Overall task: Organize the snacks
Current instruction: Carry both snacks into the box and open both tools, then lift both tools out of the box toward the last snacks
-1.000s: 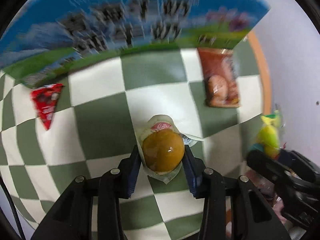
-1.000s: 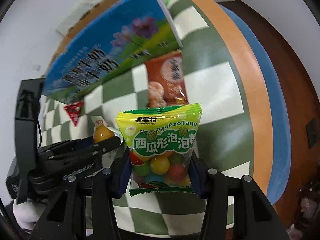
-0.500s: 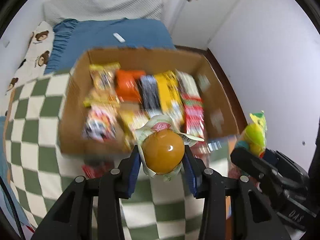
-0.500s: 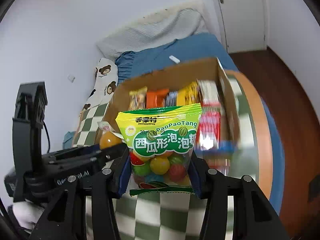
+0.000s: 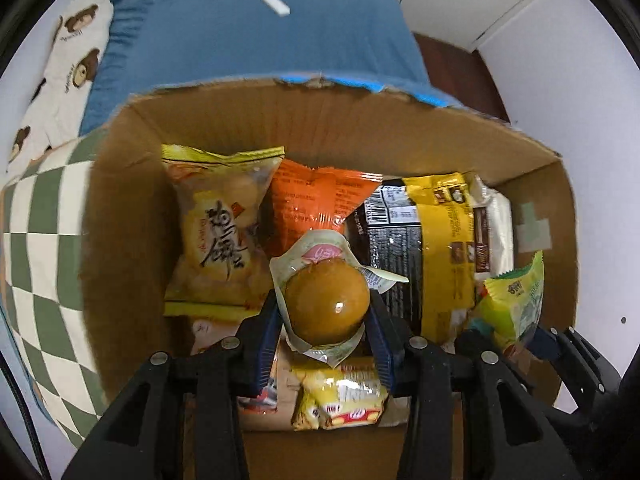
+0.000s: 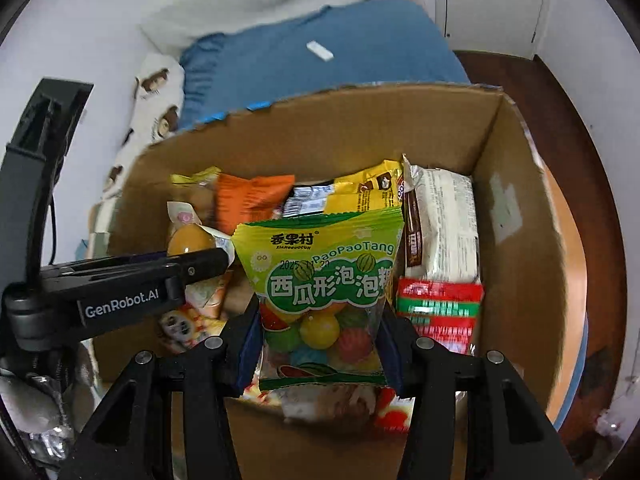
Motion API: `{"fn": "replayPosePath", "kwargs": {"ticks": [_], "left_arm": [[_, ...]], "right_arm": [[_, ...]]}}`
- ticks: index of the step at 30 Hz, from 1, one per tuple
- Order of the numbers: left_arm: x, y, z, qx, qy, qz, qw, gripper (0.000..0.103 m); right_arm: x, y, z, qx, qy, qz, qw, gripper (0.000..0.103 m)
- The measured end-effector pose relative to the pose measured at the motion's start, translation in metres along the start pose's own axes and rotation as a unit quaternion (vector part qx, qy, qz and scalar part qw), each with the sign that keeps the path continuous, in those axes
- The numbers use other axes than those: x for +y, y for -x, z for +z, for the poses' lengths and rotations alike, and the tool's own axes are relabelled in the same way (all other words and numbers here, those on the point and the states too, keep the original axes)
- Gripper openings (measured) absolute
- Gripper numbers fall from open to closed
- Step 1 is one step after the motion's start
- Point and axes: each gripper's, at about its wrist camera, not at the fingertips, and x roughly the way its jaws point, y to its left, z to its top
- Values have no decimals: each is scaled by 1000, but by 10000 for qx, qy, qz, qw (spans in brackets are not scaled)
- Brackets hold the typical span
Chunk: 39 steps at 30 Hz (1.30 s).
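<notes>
Checkered tablecloth [image 5: 36,248] beside blue bed [image 5: 256,28].

Cardboard box [image 5: 132,216]: matt, rough torn rim. Jelly cup [image 5: 326,300]: glossy plastic (w/ glare). Candy bag [image 6: 324,280]: shiny film.

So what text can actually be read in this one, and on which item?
"PaoPaoTang", "XIANGGUOCUN", "香果村", "西瓜形泡泡": green candy bag, held by the right gripper.
"GenRobot.AI": left gripper, side.
Yellow bag: brush characters, unreadable.
Black packet, other wrappers: too small or blurred.
</notes>
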Motion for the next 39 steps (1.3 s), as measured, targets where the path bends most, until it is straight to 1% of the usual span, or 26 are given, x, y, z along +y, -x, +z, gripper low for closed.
{"fn": "replayPosePath", "kwargs": {"ticks": [3,4,5,6,7,9,11,15,19,26,33,36,39], "left_arm": [[1,-13,6,224,33,22,9997,39],[1,-15,6,210,39,53,9998,41],[1,-15,6,193,51,60,9998,44],[1,-15,7,180,54,40,9998,55],[1,-14,7,143,30,-8,9999,71],[-1,-12,8,93,-30,42,9999,89],[-1,-8,9,66,-54,84,9999,90],[0,-1,4,-27,-73,193,9998,90],[2,11,-6,-209,-70,263,9994,90],[1,47,-46,-761,-91,495,9958,90],[-4,74,-86,-1189,-134,591,9911,90],[-4,86,-101,-1455,-144,734,9865,90],[-3,100,-119,-1675,-144,735,9830,90]], "right_arm": [[-2,-17,9,275,62,-87,9996,58],[-3,-21,11,342,55,-139,9993,70],[-4,-23,12,384,46,-190,9991,83],[-7,-23,13,408,5,-182,9990,88],[-9,-23,14,395,-29,-157,9991,91],[-13,-21,16,382,-37,-206,9991,92],[-17,-19,17,371,-53,-253,9990,97],[-25,-9,14,287,-107,-350,9989,97],[-25,0,11,201,-121,-416,9989,97],[-21,33,-18,-91,38,-536,9985,97],[-5,67,-43,-429,246,-597,9970,97],[0,82,-55,-572,273,-560,9964,97],[4,96,-64,-728,310,-539,9954,97]]}}
